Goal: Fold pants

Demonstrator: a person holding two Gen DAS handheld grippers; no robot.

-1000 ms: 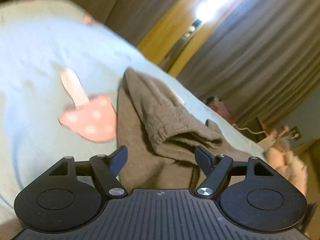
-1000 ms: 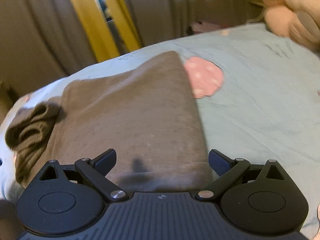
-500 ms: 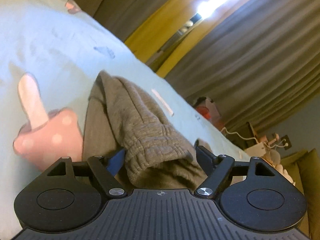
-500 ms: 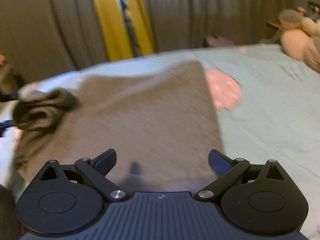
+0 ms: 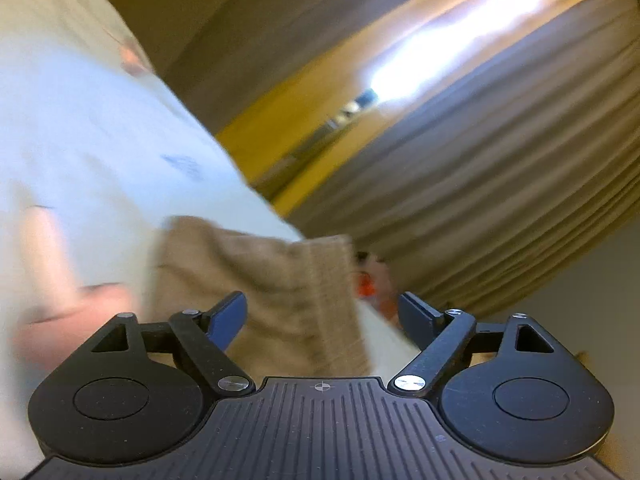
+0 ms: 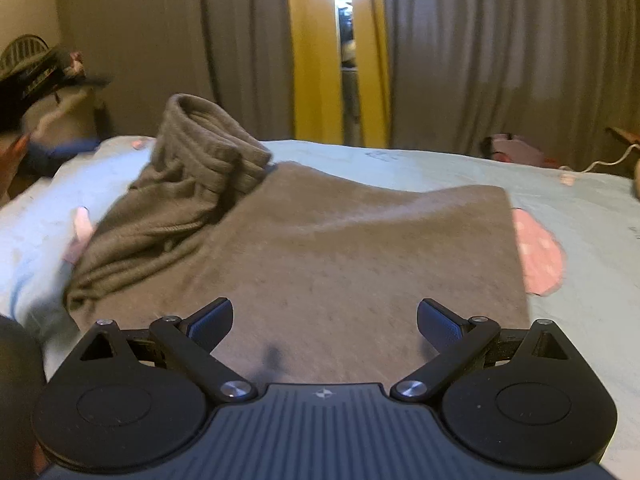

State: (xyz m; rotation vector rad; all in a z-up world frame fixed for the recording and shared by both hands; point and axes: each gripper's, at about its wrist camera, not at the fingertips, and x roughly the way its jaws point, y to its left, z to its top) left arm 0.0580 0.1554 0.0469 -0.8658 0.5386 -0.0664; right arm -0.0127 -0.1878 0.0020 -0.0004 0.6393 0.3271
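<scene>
The grey-brown pants (image 6: 320, 256) lay on a bed covered with a pale blue sheet (image 6: 580, 216). In the right wrist view most of the garment was spread flat, reaching from the near edge of the frame out to the middle of the bed, with a straight edge on its right side. At its far left the ribbed waistband (image 6: 208, 148) stood bunched and raised above the flat part, with creased fabric trailing down to the left below it. A pink mushroom print (image 6: 540, 260) on the sheet showed just beside the right edge of the pants, partly covered by them, and another pink print (image 6: 82, 232) lay at the left by the creased fabric.

The right hand-held gripper (image 6: 325, 318) hung over the near part of the flat fabric with its fingers spread wide apart and nothing between them.

The left wrist view was tilted and blurred. The left hand-held gripper (image 5: 322, 312) also had its fingers wide apart, gripping nothing; a fold of the pants (image 5: 272, 280) lay ahead of it, between and beyond the fingertips, on the sheet (image 5: 100, 140). Whether the fingers touched the cloth I could not tell.

Grey curtains (image 6: 500, 52) hung behind the bed, parted at a yellow strip (image 6: 308, 60) with bright light in the gap. A white cable (image 6: 608, 160) lay at the far right of the bed.
</scene>
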